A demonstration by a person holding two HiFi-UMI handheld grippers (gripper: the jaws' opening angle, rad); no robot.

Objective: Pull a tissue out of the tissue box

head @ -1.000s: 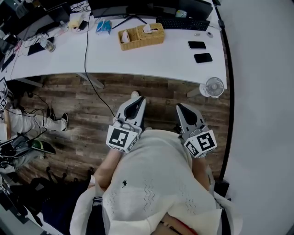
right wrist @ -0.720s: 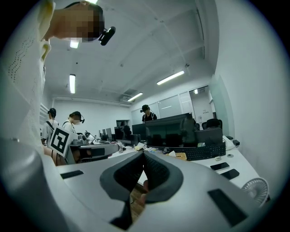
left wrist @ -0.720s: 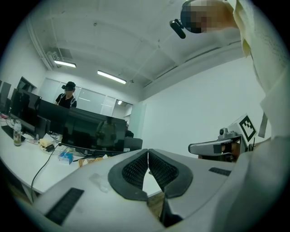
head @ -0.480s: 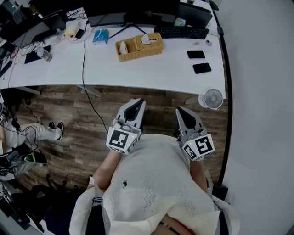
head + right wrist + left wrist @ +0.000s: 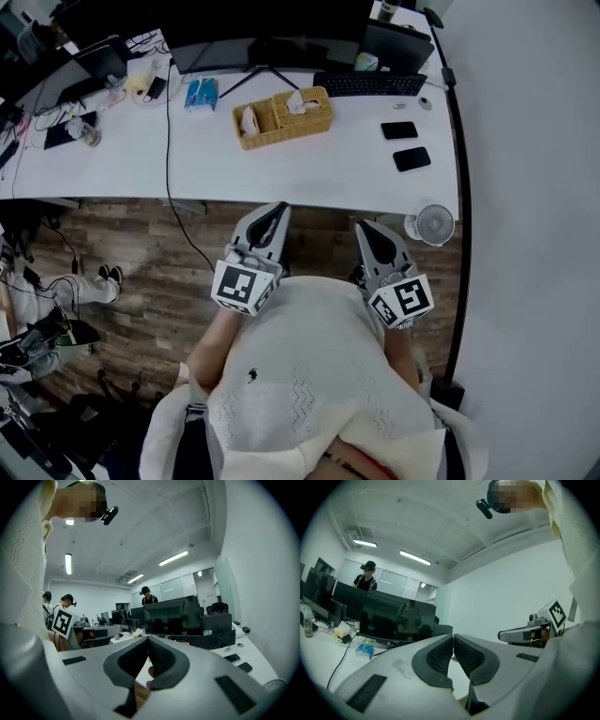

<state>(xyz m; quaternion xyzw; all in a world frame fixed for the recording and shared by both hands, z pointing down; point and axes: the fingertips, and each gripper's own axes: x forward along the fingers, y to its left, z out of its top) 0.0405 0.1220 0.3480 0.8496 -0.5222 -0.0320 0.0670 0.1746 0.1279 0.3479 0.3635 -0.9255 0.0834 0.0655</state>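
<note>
The tissue box [image 5: 307, 106] is a woven wicker holder on the white desk [image 5: 328, 173], with a white tissue [image 5: 299, 99] poking out of its top. It forms the right half of a wicker basket [image 5: 261, 131]. My left gripper [image 5: 278, 208] and right gripper [image 5: 362, 228] are held side by side in front of the person's chest, over the wooden floor just short of the desk's near edge. Both point at the desk. The left gripper [image 5: 453, 636] has its jaws pressed together with nothing between them. So does the right gripper [image 5: 148, 638]. The box is well beyond both.
A keyboard [image 5: 370, 84], two phones [image 5: 399, 130] and a blue packet [image 5: 200, 94] lie on the desk below dark monitors [image 5: 272, 28]. A cable [image 5: 173, 178] hangs to the floor. A small fan [image 5: 436, 225] stands by the right wall. Someone's feet [image 5: 108, 275] are at left.
The desk and the tissue box have drawn nearer in the head view as the person moved toward them. Both grippers stay shut, side by side.
</note>
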